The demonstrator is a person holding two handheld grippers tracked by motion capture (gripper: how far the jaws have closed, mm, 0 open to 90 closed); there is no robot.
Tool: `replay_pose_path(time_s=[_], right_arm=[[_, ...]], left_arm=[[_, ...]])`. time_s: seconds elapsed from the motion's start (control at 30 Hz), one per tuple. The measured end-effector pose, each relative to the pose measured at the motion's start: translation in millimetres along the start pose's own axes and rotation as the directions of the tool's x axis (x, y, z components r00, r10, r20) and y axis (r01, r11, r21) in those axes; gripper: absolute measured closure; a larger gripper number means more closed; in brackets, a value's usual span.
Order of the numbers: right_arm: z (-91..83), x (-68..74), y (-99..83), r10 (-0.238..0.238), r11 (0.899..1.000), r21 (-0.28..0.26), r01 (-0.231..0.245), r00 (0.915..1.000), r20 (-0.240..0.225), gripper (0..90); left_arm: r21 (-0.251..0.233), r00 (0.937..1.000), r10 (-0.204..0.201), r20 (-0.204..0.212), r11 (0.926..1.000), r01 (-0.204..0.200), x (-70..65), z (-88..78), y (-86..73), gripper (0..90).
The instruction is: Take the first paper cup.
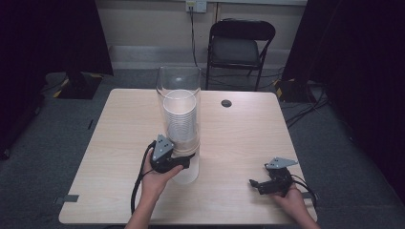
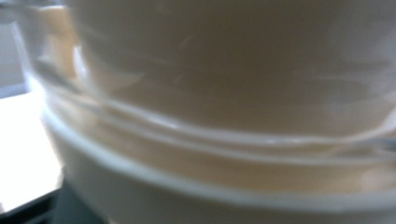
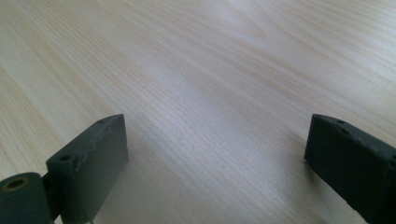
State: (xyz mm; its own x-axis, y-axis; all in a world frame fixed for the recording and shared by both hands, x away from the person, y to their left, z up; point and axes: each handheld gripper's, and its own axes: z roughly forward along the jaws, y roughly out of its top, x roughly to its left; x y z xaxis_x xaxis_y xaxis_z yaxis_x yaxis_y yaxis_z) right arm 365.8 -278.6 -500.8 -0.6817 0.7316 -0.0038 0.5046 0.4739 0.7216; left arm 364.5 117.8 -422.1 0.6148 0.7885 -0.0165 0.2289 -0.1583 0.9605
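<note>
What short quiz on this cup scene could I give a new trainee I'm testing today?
1. True or false: the right claw has something between its jaws.
2. Which claw is at the clear tube holding the stack of cups? A) left B) right
3. Fill in: behind the table stands a black ____.

Key: 1 false, its jaws stand open over bare table. 2 A, the left claw is at the tube's lower part. 3 chair.
</note>
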Motion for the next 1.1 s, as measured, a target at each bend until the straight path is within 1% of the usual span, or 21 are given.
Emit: replay_pose_path(time_s=[0.03,0.07,0.13,0.2,0.27,0.3,0.37,0.4,0.43,0.47,0.57,0.63,0.7,0.73,0.77,0.87,0.9,1.0,1.03,1.07,1.1], right_arm=[[0.0,0.0,0.0,0.000,1.000,0.000,0.000,1.0000,0.001,5.5],[0.0,0.0,0.0,0.000,1.000,0.000,0.000,1.0000,0.000,5.5],[0.0,0.0,0.0,0.000,1.000,0.000,0.000,1.0000,0.001,5.5],[0.0,0.0,0.0,0.000,1.000,0.000,0.000,1.0000,0.001,5.5],[0.0,0.0,0.0,0.000,1.000,0.000,0.000,1.0000,0.001,5.6],[0.0,0.0,0.0,0.000,1.000,0.000,0.000,1.0000,0.001,5.5],[0.0,0.0,0.0,0.000,1.000,0.000,0.000,1.0000,0.001,5.5],[0.0,0.1,-0.1,0.000,1.000,0.000,0.000,1.0000,0.001,5.5],[0.0,0.1,-0.1,-0.001,1.000,0.000,0.001,1.0000,0.001,5.5],[0.0,0.1,-0.1,0.000,1.000,0.000,0.000,1.0000,0.002,5.5],[0.0,0.1,-0.1,0.000,1.000,0.000,0.000,1.0000,0.002,5.5],[0.0,0.2,-0.1,0.001,1.000,-0.001,-0.001,1.0000,0.002,5.5],[0.0,0.2,-0.1,0.000,1.000,0.000,0.000,1.0000,0.002,5.5],[0.0,0.2,-0.1,0.000,1.000,0.000,0.000,1.0000,0.002,5.5],[0.0,0.1,-0.1,0.000,1.000,0.000,0.000,1.0000,0.002,5.5],[0.0,0.1,-0.1,0.000,1.000,0.000,0.000,1.0000,0.002,5.5],[0.0,0.2,-0.1,0.000,1.000,0.000,0.000,1.0000,0.002,5.5],[0.1,0.2,0.0,0.001,1.000,0.000,-0.001,1.0000,0.002,5.5],[0.0,0.2,-0.1,0.001,1.000,-0.001,-0.001,1.0000,0.002,5.6],[0.1,0.2,0.0,0.001,1.000,0.000,-0.001,1.0000,0.002,5.6],[0.1,0.3,0.0,0.001,1.000,-0.001,-0.001,1.0000,0.002,5.6]], left_arm=[[-0.004,1.0000,-0.005,0.001,1.0000,0.005,0.7,0.4,-0.7,33.4],[-0.010,0.9999,-0.011,0.004,0.9999,0.011,0.9,0.9,-1.1,33.5],[-0.013,1.0000,0.000,0.001,0.9999,0.000,0.6,0.3,-2.6,34.1],[-0.039,1.0000,0.001,0.007,0.9992,-0.001,0.1,-0.1,-6.9,34.4],[-0.039,0.9999,0.013,0.006,0.9991,-0.012,0.6,-0.3,-8.1,34.7],[-0.044,1.0000,0.006,0.005,0.9990,-0.005,0.0,0.3,-8.4,34.8],[-0.049,0.9998,0.020,0.004,0.9986,-0.019,-0.2,0.7,-9.0,35.1],[-0.047,1.0000,0.009,-0.003,0.9989,-0.009,-1.8,0.7,-10.1,35.2],[-0.059,0.9997,0.023,-0.004,0.9980,-0.023,-2.1,0.8,-11.8,35.3],[-0.066,0.9998,0.019,0.005,0.9976,-0.019,-2.0,0.5,-13.2,35.3],[-0.090,1.0000,0.005,0.006,0.9959,-0.005,-2.8,0.8,-18.6,35.5],[-0.075,0.9990,0.043,-0.006,0.9962,-0.044,-3.5,-0.1,-19.7,35.7],[-0.069,0.9992,0.039,-0.010,0.9968,-0.040,-5.5,-0.4,-19.4,35.8],[-0.051,0.9976,0.069,-0.010,0.9963,-0.069,-3.7,-1.5,-17.6,35.9],[-0.048,0.9987,0.047,-0.019,0.9977,-0.048,-4.2,-1.9,-17.9,35.9],[-0.038,0.9982,0.059,-0.013,0.9975,-0.059,-3.3,-2.2,-17.8,36.0],[-0.042,0.9982,0.056,-0.023,0.9975,-0.057,-4.0,-1.9,-17.8,36.0],[-0.038,0.9977,0.067,-0.008,0.9970,-0.068,-2.5,-1.6,-17.2,36.0],[-0.025,0.9982,0.059,-0.010,0.9979,-0.059,-1.6,-1.8,-16.7,36.0],[-0.028,0.9991,0.041,-0.007,0.9988,-0.041,-2.2,-1.0,-15.7,35.9],[-0.027,0.9992,0.040,0.000,0.9988,-0.040,-1.9,-0.8,-15.7,35.9]])
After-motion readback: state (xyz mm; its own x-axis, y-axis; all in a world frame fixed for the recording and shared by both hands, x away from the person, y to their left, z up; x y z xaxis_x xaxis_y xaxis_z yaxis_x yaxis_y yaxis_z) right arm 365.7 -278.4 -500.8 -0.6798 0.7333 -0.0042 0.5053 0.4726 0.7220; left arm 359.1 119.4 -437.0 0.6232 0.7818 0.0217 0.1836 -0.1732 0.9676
